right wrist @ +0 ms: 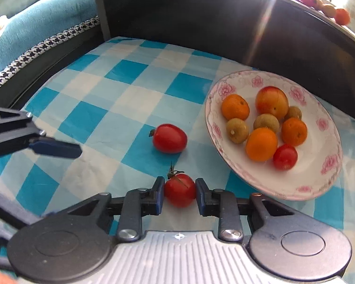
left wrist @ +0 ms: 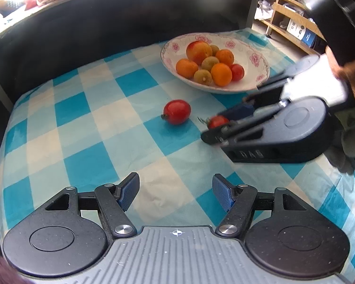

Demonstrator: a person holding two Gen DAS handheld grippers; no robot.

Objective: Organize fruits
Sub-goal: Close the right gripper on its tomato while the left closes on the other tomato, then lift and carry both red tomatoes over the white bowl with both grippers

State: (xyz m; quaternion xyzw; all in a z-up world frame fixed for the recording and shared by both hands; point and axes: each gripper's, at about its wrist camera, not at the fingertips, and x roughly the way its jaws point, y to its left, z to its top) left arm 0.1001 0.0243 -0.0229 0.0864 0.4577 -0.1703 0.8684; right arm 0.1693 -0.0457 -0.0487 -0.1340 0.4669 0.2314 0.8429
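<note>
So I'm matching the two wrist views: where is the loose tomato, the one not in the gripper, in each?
Left wrist: loose tomato lies on the cloth at centre, below-left of the bowl.
Right wrist: loose tomato lies at centre, left of the bowl, beyond the gripped tomato.
Shared landmark: the floral bowl of fruit.

Bright daylight fills both views. In the right wrist view a sun flare streaks down from the top right across the dark backboard [right wrist: 201,23]. Fisheye bends the edges. The right gripper [left wrist: 227,118] is motion-blurred; fruit throws soft shadows on the cloth [right wrist: 130,90].
</note>
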